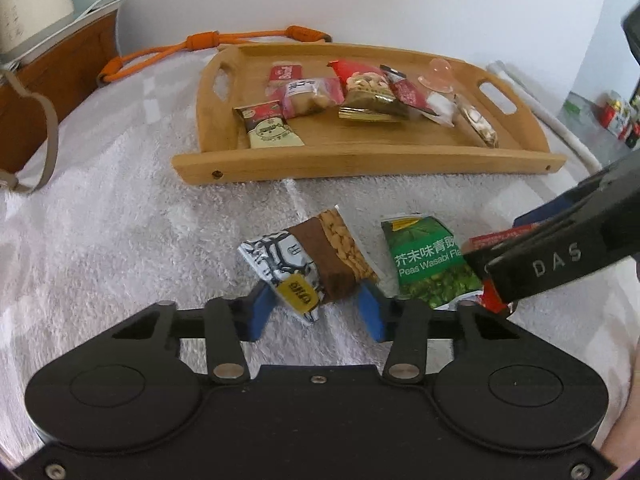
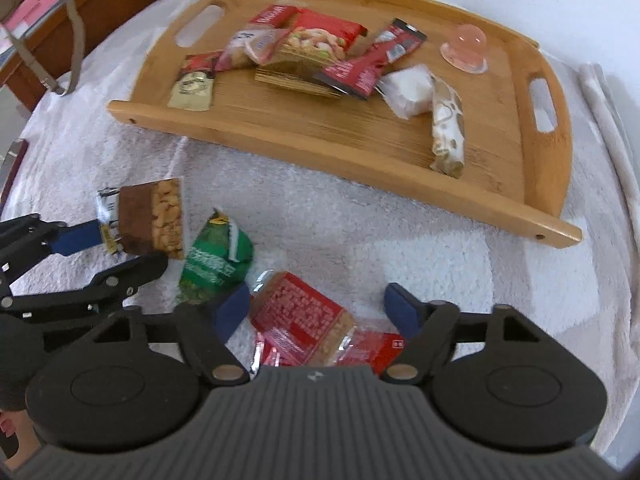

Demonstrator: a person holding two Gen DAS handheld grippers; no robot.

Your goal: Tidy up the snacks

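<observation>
While the left gripper (image 1: 316,312) tips down over the white towel (image 1: 120,248), its blue pads (image 1: 262,314) sit on either side of a peanut packet (image 1: 310,258), brown and silver with a yellow label. The packet's lower end is between the pads, and from this view I cannot tell for sure that they press on it. Just to its right lies a green pea packet (image 1: 430,260), flat on the towel, and over that packet's right edge reaches the right gripper (image 1: 496,288), a black finger lying across a red packet (image 1: 490,240). Beyond them, well apart, sits a wooden tray (image 1: 360,156) with a loose row of snacks inside: several red and pink wrappers, a cashew bag (image 1: 370,92), a nougat bar (image 1: 478,120) and a clear jelly cup (image 1: 438,72). An orange rope (image 1: 192,46) lies behind the tray, and a cream kettle (image 1: 28,0) stands at the far left. From the right wrist, the right gripper (image 2: 316,312) has its pads spread wide, a red packet (image 2: 298,316) lying between them on the towel (image 2: 440,240) without either pad pressing on it. To the left the pea packet (image 2: 214,264) lies crumpled, and past it the left gripper (image 2: 124,248) pinches the peanut packet (image 2: 150,216), one blue pad against the near face and a dark finger under its lower edge, the packet tilted up off the towel. The tray (image 2: 360,152) spans the top of this view, blurred, and its snacks are spread along the middle.
</observation>
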